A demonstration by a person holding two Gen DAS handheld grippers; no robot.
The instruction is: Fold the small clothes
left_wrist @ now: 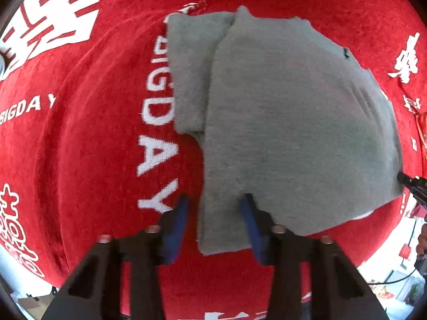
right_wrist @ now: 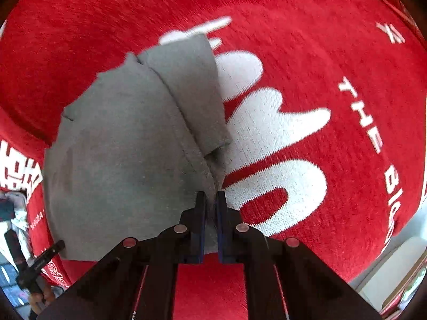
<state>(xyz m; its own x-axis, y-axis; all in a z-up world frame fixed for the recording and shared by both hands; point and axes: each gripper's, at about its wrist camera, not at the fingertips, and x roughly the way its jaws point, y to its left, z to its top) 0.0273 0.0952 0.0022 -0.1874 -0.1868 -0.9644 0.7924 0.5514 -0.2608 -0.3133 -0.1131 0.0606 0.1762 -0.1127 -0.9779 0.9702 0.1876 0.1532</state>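
Right gripper pinches grey shirt (sleeve folded).

The red cloth carries white woven lettering. In the left wrist view "BIGDAY" runs beside the grey garment's edge, and "BIGDAY" appears again near the cloth's left edge. In the right wrist view "THE BIG" runs toward the right edge. Large white characters nearby are unreadable.
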